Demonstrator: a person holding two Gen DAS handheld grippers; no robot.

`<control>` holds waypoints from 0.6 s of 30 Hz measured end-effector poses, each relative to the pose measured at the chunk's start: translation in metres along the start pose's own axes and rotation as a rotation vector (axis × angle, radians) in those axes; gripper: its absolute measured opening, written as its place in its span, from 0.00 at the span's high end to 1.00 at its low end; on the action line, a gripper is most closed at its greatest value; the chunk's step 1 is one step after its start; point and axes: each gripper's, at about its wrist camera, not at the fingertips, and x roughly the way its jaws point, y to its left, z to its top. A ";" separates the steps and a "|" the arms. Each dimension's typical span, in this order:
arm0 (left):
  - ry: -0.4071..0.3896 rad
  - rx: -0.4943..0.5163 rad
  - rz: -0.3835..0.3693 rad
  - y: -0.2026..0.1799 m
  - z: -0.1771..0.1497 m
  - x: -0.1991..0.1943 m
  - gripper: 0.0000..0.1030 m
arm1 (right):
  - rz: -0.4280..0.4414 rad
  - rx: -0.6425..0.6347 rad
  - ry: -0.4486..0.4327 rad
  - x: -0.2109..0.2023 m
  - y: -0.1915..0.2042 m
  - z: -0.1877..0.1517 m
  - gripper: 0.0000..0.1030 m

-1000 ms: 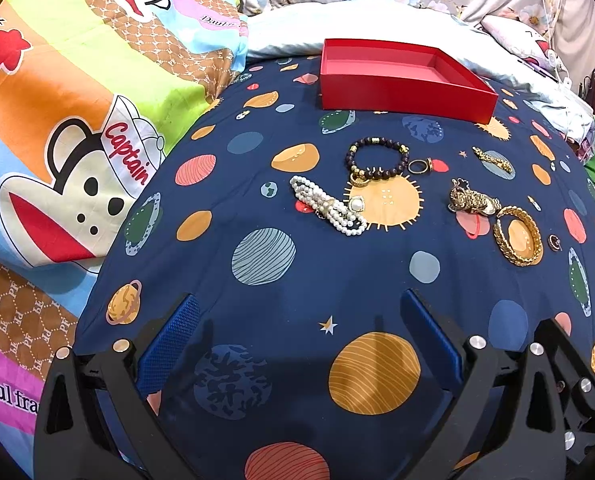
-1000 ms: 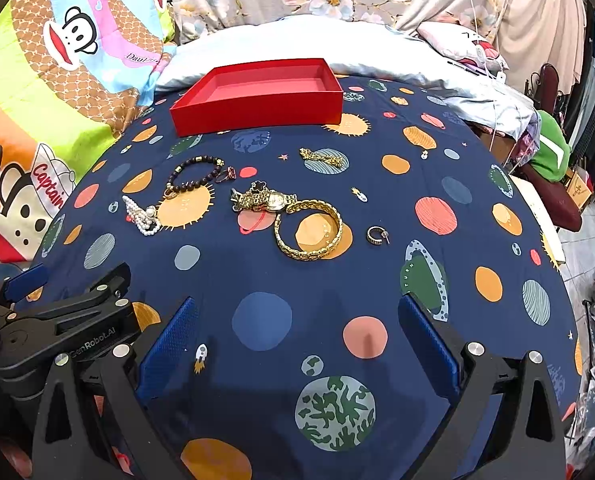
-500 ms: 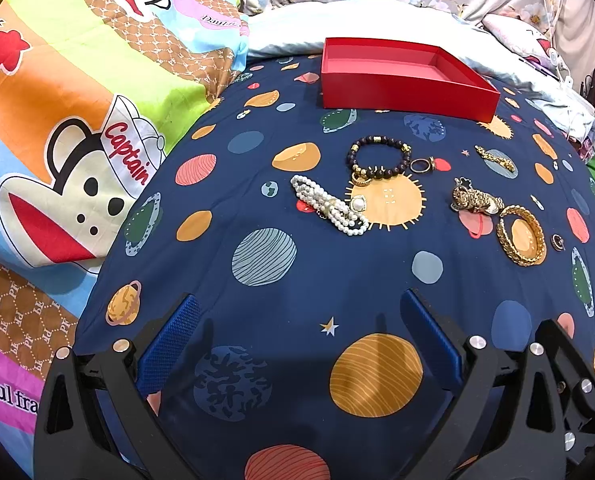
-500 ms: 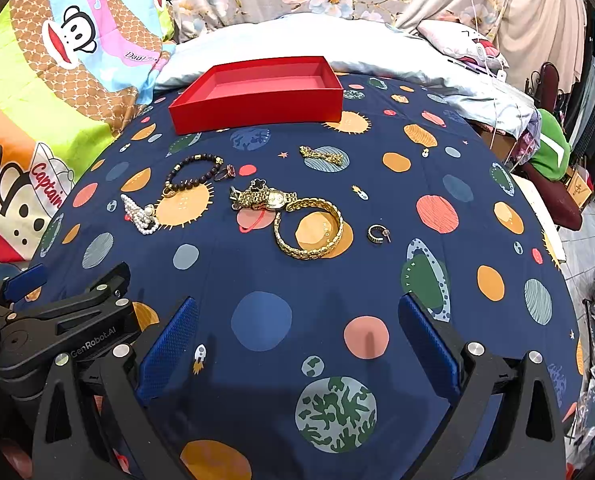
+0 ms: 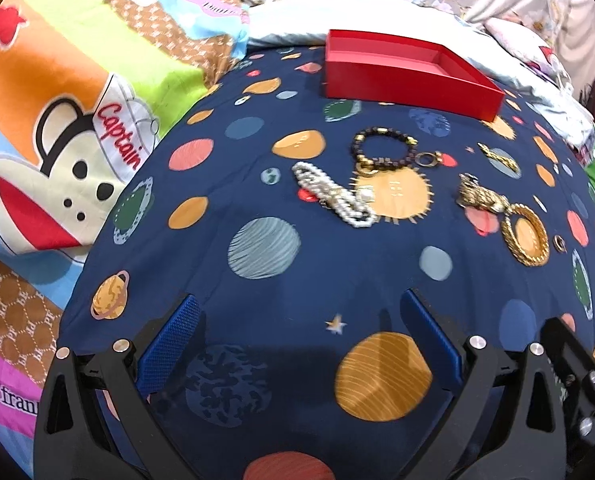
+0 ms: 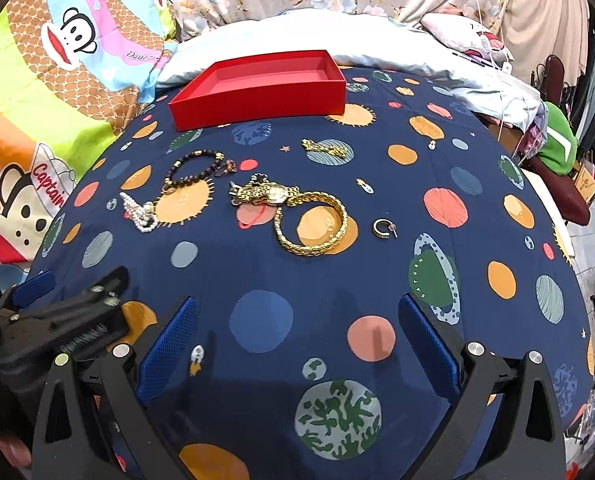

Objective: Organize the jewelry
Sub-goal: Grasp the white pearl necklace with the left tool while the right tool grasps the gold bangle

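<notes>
red tray (image 6: pixel 257 92) bare inside | pearl bracelet (image 5: pixel 333 196) on planet sheet (image 6: pixel 297 280)

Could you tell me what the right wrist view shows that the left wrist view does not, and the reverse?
Only the right wrist view shows the tiny charm far right on the cloth, and the left tool's black body at its lower left. Only the left wrist view shows the pearl bracelet close up. Both share the red tray, dark bead bracelet, gold watch, gold chain bracelet, small hoop earring, and open, empty tools: left, right.
</notes>
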 end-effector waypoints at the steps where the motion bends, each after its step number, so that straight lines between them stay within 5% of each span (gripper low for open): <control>1: 0.002 -0.019 -0.002 0.005 0.002 0.002 0.05 | 0.001 0.003 0.003 0.000 -0.002 0.002 0.05; 10: -0.030 -0.021 0.025 0.006 0.025 0.011 0.05 | -0.003 0.011 0.005 0.027 -0.016 0.021 0.05; 18: -0.004 -0.046 -0.024 0.000 0.045 0.032 0.05 | 0.018 -0.006 0.033 0.059 -0.015 0.040 0.22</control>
